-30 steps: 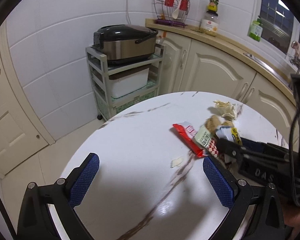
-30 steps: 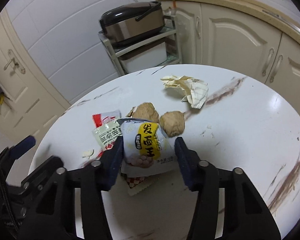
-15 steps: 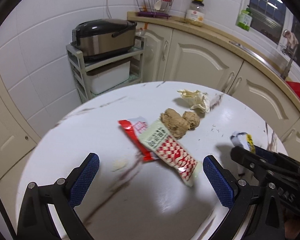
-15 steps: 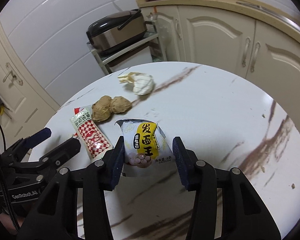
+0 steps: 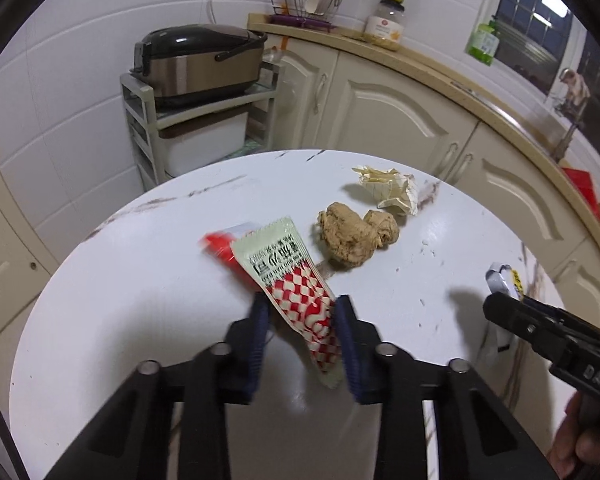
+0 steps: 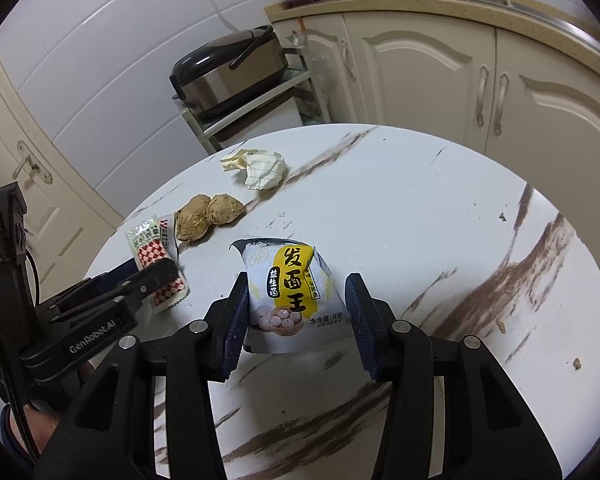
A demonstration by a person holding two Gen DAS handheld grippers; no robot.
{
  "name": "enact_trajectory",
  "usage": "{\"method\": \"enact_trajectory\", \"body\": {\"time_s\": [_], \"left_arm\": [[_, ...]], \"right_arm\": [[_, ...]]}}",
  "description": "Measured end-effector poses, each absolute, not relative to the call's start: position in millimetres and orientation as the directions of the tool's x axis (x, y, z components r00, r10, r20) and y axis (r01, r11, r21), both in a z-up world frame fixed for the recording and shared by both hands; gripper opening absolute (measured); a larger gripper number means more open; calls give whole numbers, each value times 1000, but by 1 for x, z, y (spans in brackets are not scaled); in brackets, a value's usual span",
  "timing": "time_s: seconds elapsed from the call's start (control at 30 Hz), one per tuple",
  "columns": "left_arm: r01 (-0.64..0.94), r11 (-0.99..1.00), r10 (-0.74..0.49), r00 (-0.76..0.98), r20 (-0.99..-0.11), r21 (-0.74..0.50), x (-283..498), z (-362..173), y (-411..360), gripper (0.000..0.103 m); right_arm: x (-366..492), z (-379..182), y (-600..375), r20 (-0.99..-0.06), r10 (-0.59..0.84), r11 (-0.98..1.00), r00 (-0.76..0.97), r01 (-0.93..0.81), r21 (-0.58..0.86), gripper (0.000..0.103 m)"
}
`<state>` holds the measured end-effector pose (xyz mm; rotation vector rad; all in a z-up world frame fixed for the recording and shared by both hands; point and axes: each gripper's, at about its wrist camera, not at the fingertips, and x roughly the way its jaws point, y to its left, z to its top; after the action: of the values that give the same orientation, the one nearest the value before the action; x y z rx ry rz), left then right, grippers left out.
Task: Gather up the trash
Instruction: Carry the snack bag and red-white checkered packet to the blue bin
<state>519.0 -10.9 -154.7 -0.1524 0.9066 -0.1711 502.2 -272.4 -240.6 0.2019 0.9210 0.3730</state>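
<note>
**Two grippers, two wrappers on the round table**

The left gripper (image 5: 300, 316) has its blue pads on both sides of a long, thin wrapper (image 5: 290, 280). Its jaws have just been closing, and the wrapper is between them now. The pads touch the wrapper's sides, so it looks pinched. The wrapper is pale at the top with dark writing on it. The lower part has red and white checks, like a little tablecloth. It is a bit wrinkled and lies slanted. Its top end rests over a red wrapper (image 5: 220, 246) on the white table (image 5: 140, 280).

The right gripper (image 6: 296, 304) holds a small white packet (image 6: 290, 292). The packet has a big yellow stripe with black letters, and a picture of round buns near the bottom. It stands up between the two blue pads, and both pads press on its edges. From the left camera only a corner of this packet (image 5: 502, 278) peeks out past the black gripper.

More trash lies farther back on the table. Two brown lumps (image 5: 356, 236) sit side by side, touching each other, just beside the checked wrapper. Behind them is a crumpled ball of paper (image 5: 392, 192), cream with thin lines. The table is white with brown streaks like marble.
</note>
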Motion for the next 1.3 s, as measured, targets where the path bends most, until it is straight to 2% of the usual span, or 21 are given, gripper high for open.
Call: {"method": "enact_trajectory", "body": {"time_s": [0.37,0.93,1.3], "left_arm": [[140,958,-283,595,-752,-250,489,-145,3,5],[240,947,-321,641,-697,-216,430,-104,-27,4],[404,901,-410,667,-622,-160,354,-47,-89,4]], "right_arm": [[489,-241,-266,-737,411,912,537,-236,336,44],[447,-221,-299,-706,397,915,586,-187,358,44],[376,-174,-361,-610,361,915,706,-142,378,44]]}}
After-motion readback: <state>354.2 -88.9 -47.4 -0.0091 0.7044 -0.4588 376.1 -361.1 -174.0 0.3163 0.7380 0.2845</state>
